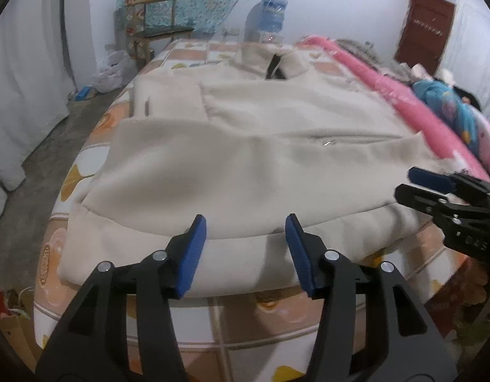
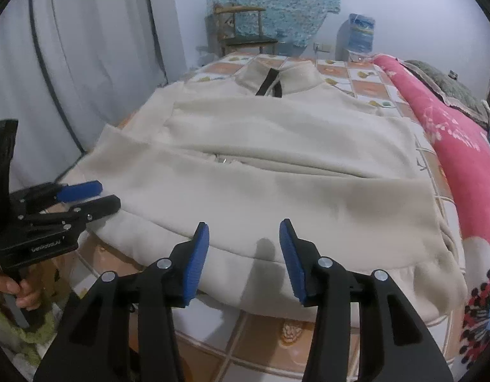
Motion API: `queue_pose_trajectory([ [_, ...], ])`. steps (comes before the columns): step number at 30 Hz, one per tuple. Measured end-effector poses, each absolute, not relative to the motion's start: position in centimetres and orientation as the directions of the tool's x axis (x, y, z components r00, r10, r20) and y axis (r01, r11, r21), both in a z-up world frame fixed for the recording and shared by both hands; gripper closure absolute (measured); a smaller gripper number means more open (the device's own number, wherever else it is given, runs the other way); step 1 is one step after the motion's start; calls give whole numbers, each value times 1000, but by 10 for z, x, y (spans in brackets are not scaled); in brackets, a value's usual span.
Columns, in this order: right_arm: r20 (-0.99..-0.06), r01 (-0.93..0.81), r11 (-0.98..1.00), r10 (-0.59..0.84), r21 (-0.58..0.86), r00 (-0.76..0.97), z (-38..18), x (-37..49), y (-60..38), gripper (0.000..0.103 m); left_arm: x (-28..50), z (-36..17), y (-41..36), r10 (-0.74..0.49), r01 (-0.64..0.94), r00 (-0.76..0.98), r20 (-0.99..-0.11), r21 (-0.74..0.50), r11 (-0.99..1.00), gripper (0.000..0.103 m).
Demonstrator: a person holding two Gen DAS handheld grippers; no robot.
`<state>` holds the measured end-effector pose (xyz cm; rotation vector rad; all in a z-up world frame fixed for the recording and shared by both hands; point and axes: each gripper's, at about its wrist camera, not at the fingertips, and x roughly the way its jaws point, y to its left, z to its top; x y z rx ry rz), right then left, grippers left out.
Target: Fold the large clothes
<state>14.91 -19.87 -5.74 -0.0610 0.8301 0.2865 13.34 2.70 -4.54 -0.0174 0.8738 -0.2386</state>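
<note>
The cream sweater (image 1: pixel 245 133) lies flat on the bed (image 1: pixel 276 328), sleeves folded in. Your left claw (image 1: pixel 245 248) and right claw (image 2: pixel 245 254) are both spread, holding nothing. If you pinch only the hem's top layer, the fold will likely drag crooked.

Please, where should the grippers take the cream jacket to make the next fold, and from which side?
Probably the jacket hem band: it lies flat, thick and nearest. Come low from the near bed edge, the left gripper and right gripper apart, near the corners.
</note>
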Motion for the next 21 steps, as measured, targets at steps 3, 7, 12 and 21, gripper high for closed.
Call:
queue_pose_trajectory([
  [3, -778, -221, 972, 195, 74, 597, -77, 166, -203, 51, 138, -48, 28, -208, 188, 616, -759, -114, 975, 52],
  [7, -781, -154, 975, 221, 161, 584, -74, 174, -218, 51, 140, -41, 24, -187, 179, 615, -766, -96, 979, 48],
  [12, -761, -129, 981, 195, 146, 619, -60, 173, -227, 44, 142, -24, 13, -169, 187, 653, -738, -59, 981, 26],
  [21, -811, -32, 996, 89, 86, 578, -73, 191, -246, 29, 169, -37, -27, -114, 208, 613, -782, 21, 978, 19],
])
